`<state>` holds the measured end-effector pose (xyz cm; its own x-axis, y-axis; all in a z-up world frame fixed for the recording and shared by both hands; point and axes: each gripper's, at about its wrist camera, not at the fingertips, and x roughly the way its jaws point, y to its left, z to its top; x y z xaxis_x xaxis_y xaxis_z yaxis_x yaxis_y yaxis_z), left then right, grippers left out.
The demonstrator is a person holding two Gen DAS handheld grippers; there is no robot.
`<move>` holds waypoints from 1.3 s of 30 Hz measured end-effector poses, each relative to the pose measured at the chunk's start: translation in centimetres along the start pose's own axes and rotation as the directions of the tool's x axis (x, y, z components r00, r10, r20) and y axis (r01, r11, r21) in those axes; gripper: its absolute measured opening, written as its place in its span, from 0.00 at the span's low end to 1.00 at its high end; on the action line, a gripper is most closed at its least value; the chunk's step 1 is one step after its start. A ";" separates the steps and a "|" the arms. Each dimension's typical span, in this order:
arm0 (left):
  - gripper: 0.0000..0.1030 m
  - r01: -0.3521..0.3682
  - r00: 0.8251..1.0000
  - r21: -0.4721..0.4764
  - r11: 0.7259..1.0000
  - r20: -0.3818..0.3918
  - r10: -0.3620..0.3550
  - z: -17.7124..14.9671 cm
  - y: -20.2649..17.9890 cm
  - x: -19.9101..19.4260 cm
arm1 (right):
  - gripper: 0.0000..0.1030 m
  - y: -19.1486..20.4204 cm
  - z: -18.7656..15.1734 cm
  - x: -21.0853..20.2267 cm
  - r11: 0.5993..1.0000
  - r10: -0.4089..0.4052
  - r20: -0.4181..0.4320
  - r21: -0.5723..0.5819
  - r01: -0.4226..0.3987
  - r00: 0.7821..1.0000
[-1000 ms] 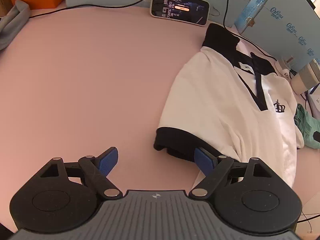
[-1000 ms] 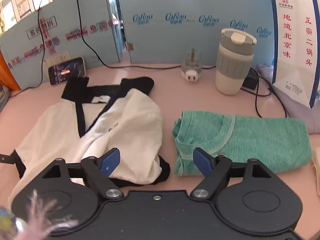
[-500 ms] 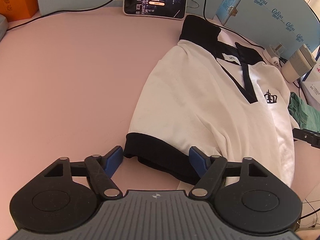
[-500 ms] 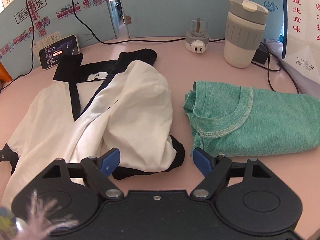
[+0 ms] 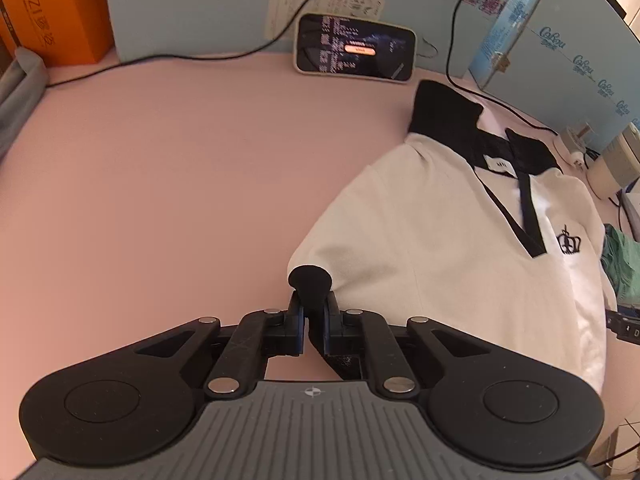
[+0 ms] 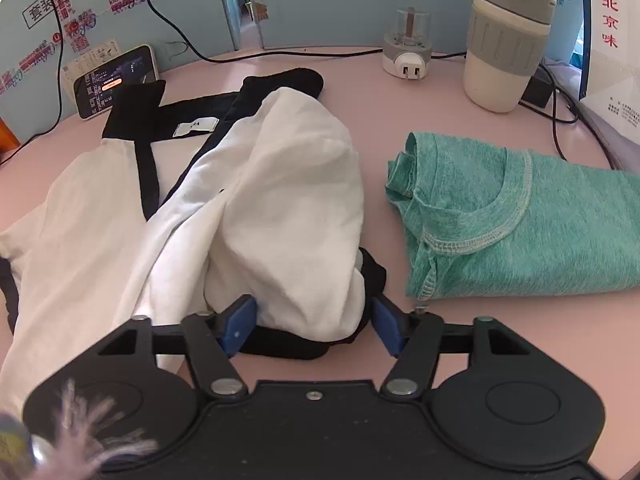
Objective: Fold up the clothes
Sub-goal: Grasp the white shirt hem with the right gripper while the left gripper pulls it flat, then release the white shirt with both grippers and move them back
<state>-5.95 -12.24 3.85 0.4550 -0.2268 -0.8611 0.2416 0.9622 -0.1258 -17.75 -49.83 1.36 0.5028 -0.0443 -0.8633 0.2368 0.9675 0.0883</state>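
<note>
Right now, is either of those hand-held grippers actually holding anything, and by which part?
Left hand-held gripper is shut on the white shirt's black sleeve cuff. Right hand-held gripper is open, straddling the other sleeve, holding nothing.

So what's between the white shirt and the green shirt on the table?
In the right wrist view, only a bare pink strip of table separates the white shirt from the folded green shirt; they don't touch.

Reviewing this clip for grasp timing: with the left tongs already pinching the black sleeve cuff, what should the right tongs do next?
Probably close. The right tongs stand open around the bunched white sleeve and black cuff of the polo shirt, while the left tongs are already shut on the black cuff. A matching grip would let both lift together.
</note>
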 end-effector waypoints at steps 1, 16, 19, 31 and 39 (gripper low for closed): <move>0.07 -0.016 1.000 0.008 1.000 0.014 0.016 0.5 0.4 -0.2 | 0.48 0.0 0.0 0.1 1.000 0.004 -0.002 0.002 -0.004 1.000; 0.08 -0.313 0.935 0.158 0.936 0.225 0.274 9.6 4.9 -0.6 | 0.16 0.2 2.6 -1.1 0.996 -0.067 0.055 -0.053 0.070 0.996; 0.08 -0.329 0.932 0.129 0.935 0.206 0.299 9.8 5.9 0.5 | 0.16 0.1 3.5 -1.2 0.995 -0.076 0.075 -0.059 0.081 0.994; 0.21 -0.275 0.950 0.057 0.960 0.168 0.262 6.5 5.8 0.2 | 0.27 -0.9 10.2 0.6 0.976 -0.148 0.128 -0.142 0.166 0.981; 0.44 -0.298 0.947 0.008 0.955 0.126 0.295 3.2 7.4 -2.1 | 0.53 -2.6 11.2 1.1 0.957 -0.239 0.149 -0.129 0.258 0.960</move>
<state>-2.38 -5.10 6.35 0.6105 0.0497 -0.7904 0.1020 0.9848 0.1407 -8.48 -55.17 5.81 0.5500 -0.3108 -0.7752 0.2491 0.9470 -0.2029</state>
